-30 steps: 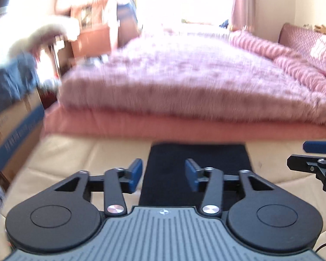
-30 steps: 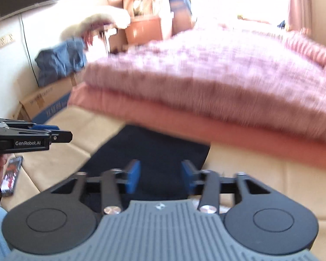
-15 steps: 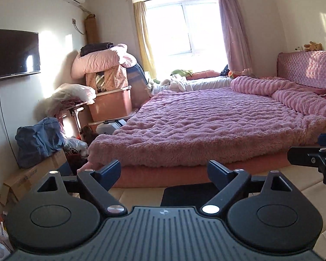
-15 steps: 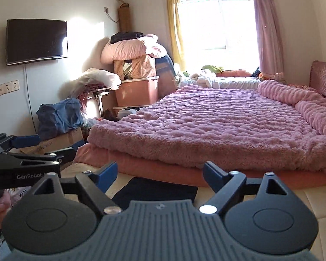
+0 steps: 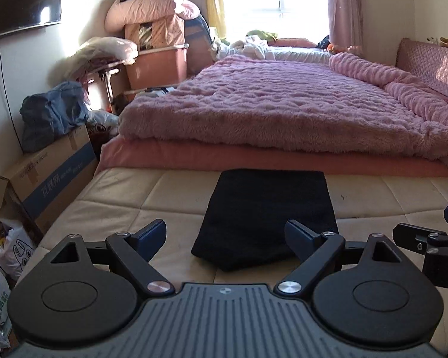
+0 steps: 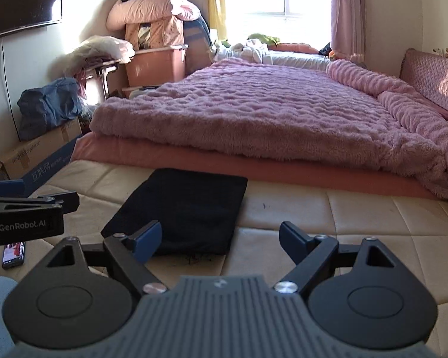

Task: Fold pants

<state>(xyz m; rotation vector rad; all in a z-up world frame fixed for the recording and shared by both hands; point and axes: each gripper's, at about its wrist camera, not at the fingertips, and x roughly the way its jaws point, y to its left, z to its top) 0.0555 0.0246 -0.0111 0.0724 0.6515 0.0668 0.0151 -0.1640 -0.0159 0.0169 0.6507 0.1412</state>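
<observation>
Black pants point(image 5: 268, 214) lie folded into a flat rectangle on the cream quilted mattress point(image 5: 134, 203); they also show in the right wrist view point(image 6: 185, 208). My left gripper point(image 5: 225, 237) is open and empty, held just short of the near edge of the pants. My right gripper point(image 6: 221, 240) is open and empty, near the front right corner of the pants. The right gripper shows at the right edge of the left wrist view point(image 5: 426, 238). The left gripper shows at the left edge of the right wrist view point(image 6: 29, 211).
A pink fluffy blanket point(image 5: 283, 104) covers the bed beyond the pants. A cardboard box point(image 5: 50, 170) with a blue bundle, bins and bedding stand at the left. A phone point(image 6: 13, 253) lies on the mattress at the left. Plastic bags point(image 5: 3, 262) sit on the floor.
Both grippers opened wide from a narrower gap. Both views tilted up towards the room and have come back down over the folded pants, now from further back.
</observation>
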